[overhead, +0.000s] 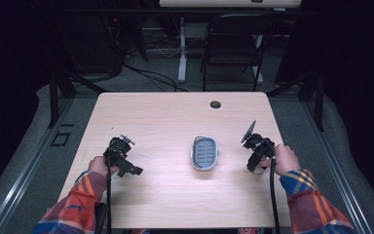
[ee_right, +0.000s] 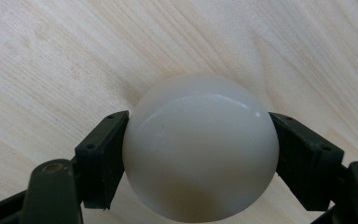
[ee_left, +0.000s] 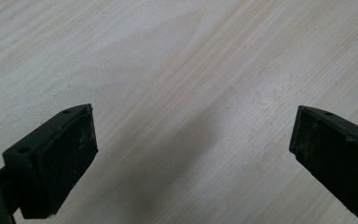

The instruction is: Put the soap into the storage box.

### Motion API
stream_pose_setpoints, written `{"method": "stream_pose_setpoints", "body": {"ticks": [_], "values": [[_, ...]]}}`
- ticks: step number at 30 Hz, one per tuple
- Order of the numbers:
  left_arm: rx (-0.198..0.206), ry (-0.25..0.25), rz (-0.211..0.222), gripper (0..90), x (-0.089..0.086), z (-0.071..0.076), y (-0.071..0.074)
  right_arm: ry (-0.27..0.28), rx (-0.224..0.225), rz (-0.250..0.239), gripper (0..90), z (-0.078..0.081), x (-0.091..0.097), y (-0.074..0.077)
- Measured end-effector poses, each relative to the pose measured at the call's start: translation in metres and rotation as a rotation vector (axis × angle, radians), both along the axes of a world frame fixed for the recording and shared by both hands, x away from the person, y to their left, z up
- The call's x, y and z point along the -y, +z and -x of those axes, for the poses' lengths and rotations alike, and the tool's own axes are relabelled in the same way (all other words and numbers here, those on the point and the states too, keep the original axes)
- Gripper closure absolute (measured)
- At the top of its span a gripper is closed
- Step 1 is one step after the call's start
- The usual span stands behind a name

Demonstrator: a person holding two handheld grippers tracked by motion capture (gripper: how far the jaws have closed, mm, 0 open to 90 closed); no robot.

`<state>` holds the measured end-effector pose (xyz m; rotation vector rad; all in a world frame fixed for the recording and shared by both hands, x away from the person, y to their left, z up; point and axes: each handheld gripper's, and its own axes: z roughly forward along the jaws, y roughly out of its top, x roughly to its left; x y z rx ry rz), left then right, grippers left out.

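My right gripper [ee_right: 199, 140] is shut on a smooth white ball [ee_right: 200, 149], with both black pads pressed against its sides just above the wooden table. In the high view that gripper [overhead: 256, 161] is at the table's right side, held by a hand in a plaid sleeve. My left gripper [ee_left: 193, 140] stands open, its jaws wide apart over bare wood with nothing between them. It sits at the table's left [overhead: 121, 158] in the high view. A small grey oval tray [overhead: 195, 155] with a ribbed blue-grey bottom lies between the two grippers.
The light wooden table [overhead: 165, 122] has a round cable hole [overhead: 215, 104] near its far edge. Beyond the table stand a black folding chair [overhead: 233, 48], a white desk leg and floor cables.
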<state>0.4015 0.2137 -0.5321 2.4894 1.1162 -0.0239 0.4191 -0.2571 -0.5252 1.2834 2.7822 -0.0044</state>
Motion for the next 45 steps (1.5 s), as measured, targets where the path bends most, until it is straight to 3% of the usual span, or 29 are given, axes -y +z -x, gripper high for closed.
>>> {"method": "stream_pose_setpoints", "body": {"ticks": [3,11,12,17,18,21,22,28,31,36,37,45], "values": [[-0.001,0.001,0.001,0.5,0.0,0.0,0.0,0.014,-0.015,0.02,24.3,-0.002,-0.002,0.004],[-0.001,-0.002,0.004,0.4,-0.001,0.0,0.0,0.021,-0.016,0.017,24.3,-0.004,-0.004,0.008],[-0.001,-0.002,0.004,0.4,-0.001,0.0,0.0,0.008,-0.007,-0.001,24.3,-0.003,-0.005,0.007],[0.0,-0.002,0.004,0.4,-0.001,0.0,0.0,0.015,-0.009,0.004,24.3,-0.006,-0.008,0.01],[-0.001,-0.002,0.004,0.4,-0.001,0.0,0.0,0.03,-0.021,0.025,24.3,-0.008,-0.01,0.013],[0.0,-0.002,0.006,0.4,-0.001,0.0,0.0,0.021,-0.013,0.012,24.3,-0.007,-0.012,0.014],[0.0,-0.002,0.006,0.4,-0.001,0.0,0.0,0.054,-0.028,0.037,24.3,-0.01,-0.014,0.019],[-0.001,-0.001,0.006,0.4,-0.001,0.0,0.0,0.046,0.002,0.006,24.3,-0.009,-0.021,0.022],[-0.001,0.0,0.007,0.4,-0.001,0.0,0.0,0.073,-0.009,0.03,24.3,-0.011,-0.023,0.026],[-0.001,0.0,0.005,0.4,-0.001,0.0,0.0,0.064,-0.004,0.012,24.3,-0.012,-0.029,0.029],[-0.001,-0.001,0.005,0.4,-0.001,0.0,0.0,0.089,-0.015,0.04,24.3,-0.014,-0.031,0.031],[-0.001,-0.001,0.006,0.4,-0.001,0.0,0.0,0.092,-0.005,0.023,24.3,-0.016,-0.041,0.033]]}}
